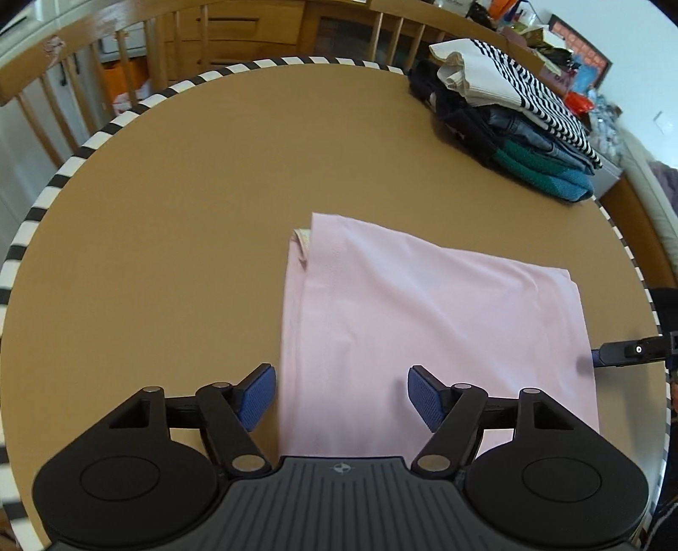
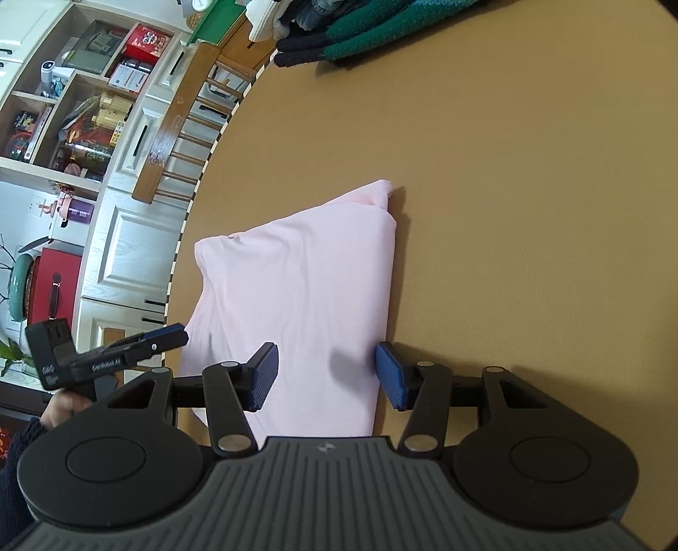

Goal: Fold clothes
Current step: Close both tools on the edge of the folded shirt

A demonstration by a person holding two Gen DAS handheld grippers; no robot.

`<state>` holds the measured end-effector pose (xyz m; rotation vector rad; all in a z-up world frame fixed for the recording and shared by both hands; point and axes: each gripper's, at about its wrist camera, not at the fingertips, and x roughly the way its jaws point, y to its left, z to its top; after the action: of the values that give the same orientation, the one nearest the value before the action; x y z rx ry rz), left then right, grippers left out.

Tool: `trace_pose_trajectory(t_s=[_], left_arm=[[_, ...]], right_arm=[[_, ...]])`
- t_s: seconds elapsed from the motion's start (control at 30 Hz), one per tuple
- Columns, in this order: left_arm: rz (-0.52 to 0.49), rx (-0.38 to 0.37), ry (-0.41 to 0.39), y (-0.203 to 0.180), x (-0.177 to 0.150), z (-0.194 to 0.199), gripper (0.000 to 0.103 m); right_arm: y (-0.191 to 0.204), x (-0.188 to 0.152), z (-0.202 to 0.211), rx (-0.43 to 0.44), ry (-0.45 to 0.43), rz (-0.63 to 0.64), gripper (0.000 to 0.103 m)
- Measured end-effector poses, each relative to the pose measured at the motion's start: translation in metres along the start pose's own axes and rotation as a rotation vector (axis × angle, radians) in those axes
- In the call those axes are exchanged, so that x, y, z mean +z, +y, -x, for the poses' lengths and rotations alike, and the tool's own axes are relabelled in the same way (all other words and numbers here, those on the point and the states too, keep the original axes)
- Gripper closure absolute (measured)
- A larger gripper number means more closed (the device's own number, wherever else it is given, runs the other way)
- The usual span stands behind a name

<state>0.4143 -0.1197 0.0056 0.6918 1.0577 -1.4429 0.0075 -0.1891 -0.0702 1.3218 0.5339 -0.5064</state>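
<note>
A pale pink garment (image 1: 423,322) lies folded into a flat rectangle on the round tan table (image 1: 169,212). My left gripper (image 1: 341,396) is open and empty, just above the garment's near left edge. My right gripper (image 2: 326,375) is open and empty over the garment (image 2: 305,288) at its other end. The right gripper's finger shows in the left wrist view (image 1: 627,352) beside the garment's right edge. The left gripper shows in the right wrist view (image 2: 127,352) at the garment's left side.
A stack of folded clothes (image 1: 508,123) sits at the table's far right, with a black-and-white striped piece on top; it also shows in the right wrist view (image 2: 360,38). Wooden chairs (image 1: 63,97) stand around the striped table rim (image 1: 127,118). Shelves and cabinets (image 2: 84,106) stand beyond.
</note>
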Motion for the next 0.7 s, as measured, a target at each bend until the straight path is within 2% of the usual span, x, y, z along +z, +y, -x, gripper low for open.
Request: trace_pose_trajectory(t_s=[0.1, 0.17, 0.23, 0.33, 0.43, 0.53, 0.6, 0.63, 0.67, 0.7], left_arm=[[0.038, -0.076, 0.056, 0.017, 0.005, -0.008, 0.031], [0.020, -0.092, 0.087, 0.022, 0.008, -0.016, 0.031], [0.026, -0.100, 0.089, 0.027, 0.012, -0.024, 0.029], [0.094, -0.153, 0.079, 0.033, 0.017, -0.030, 0.029], [0.119, -0.247, 0.119, 0.030, 0.016, -0.036, 0.034], [0.098, -0.254, 0.122, 0.023, 0.013, -0.036, 0.033], [0.132, -0.270, 0.125, 0.026, 0.012, -0.038, 0.034], [0.141, -0.296, 0.144, 0.026, 0.010, -0.040, 0.038], [0.148, -0.323, 0.166, 0.025, 0.009, -0.043, 0.050], [0.155, -0.351, 0.188, 0.024, 0.008, -0.045, 0.056]], right_arm=[[-0.002, 0.000, 0.000, 0.005, -0.009, -0.018, 0.050], [-0.003, 0.000, -0.001, 0.009, -0.015, -0.027, 0.050], [-0.005, -0.001, -0.001, 0.018, -0.026, -0.035, 0.050], [-0.007, -0.001, -0.003, 0.033, -0.040, -0.047, 0.050], [-0.011, 0.001, -0.004, 0.051, -0.042, -0.081, 0.050], [-0.012, 0.002, -0.004, 0.056, -0.038, -0.081, 0.051], [-0.010, 0.001, -0.005, 0.053, -0.041, -0.061, 0.051], [-0.010, 0.001, -0.005, 0.052, -0.040, -0.053, 0.051], [-0.009, 0.001, -0.005, 0.051, -0.038, -0.046, 0.051], [-0.008, 0.002, -0.006, 0.050, -0.036, -0.039, 0.051]])
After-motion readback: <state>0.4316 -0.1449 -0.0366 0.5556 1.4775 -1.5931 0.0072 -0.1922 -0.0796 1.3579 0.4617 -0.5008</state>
